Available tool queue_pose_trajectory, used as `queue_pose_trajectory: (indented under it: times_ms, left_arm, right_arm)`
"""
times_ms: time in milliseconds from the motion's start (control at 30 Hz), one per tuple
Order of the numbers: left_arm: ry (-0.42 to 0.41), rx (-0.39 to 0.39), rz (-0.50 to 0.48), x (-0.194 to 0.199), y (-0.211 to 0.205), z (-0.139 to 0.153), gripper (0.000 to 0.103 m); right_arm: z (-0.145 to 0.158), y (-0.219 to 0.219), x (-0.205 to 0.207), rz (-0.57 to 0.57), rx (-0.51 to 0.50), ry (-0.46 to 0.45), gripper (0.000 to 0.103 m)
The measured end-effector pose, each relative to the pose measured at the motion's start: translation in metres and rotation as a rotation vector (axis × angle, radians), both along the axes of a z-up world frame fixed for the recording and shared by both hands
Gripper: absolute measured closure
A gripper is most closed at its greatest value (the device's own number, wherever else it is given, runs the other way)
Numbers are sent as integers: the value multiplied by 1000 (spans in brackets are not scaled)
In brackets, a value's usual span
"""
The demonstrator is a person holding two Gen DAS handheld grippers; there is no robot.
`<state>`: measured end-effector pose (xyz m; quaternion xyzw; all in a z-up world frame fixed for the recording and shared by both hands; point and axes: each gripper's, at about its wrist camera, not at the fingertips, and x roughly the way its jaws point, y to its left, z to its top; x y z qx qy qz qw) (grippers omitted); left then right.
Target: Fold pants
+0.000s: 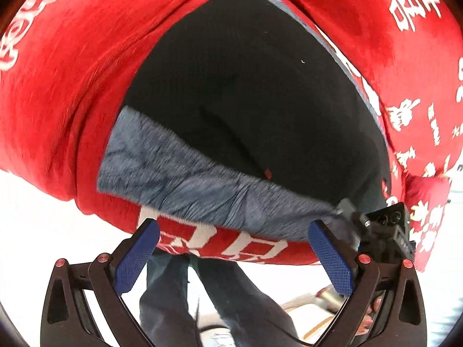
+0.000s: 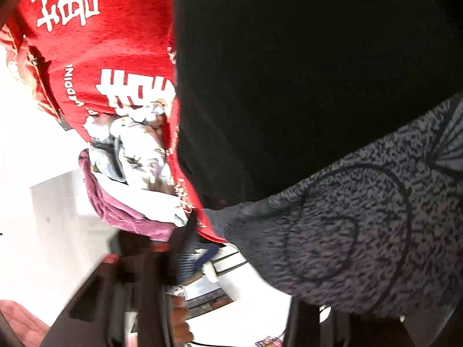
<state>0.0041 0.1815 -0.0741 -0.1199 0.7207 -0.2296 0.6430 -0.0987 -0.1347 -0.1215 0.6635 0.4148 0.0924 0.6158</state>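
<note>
One pair of pants (image 1: 246, 92) (black, grey waistband); red cloth (image 1: 72, 72) beneath; left gripper (image 1: 234, 257) wide open, empty; right gripper (image 1: 376, 231) clamps waistband.

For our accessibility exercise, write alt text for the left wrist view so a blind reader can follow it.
An open left gripper with blue pads hovers before black pants with a grey waistband, spread on a red cloth printed with white characters. The right gripper appears at the waistband's right end.

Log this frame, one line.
pants: flat on red cloth | left gripper: open at waistband | right gripper: on waistband, state unclear
</note>
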Motion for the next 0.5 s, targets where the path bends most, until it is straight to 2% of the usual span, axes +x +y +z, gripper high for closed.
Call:
queue_pose_trajectory:
  times_ms: [67,167,267,333,367,400,500]
  left_arm:
    - [38,-31,30,-1,1,-5,0]
    - [73,-117,92,6,-3,-13,0]
    - [75,-169,191,22,-9,-22,0]
    - [73,-161,248,31,-9,-27,13]
    - [72,-144,255,34,-8,-28,28]
    - [66,-141,249,36,-8,-29,40]
    - [33,-110,188,37,-8,-24,59]
  right_arm:
    - [13,-5,2,-16,35,-56,74]
    - [38,-10,5,9,51,-140,74]
    - [45,-10,9,48,37,-145,74]
    - [42,-8,9,82,10,-116,73]
    - [39,-7,8,91,-5,-94,70]
    - [33,-6,6,93,-28,-61,70]
    - [17,-13,-12,59,-85,26,69]
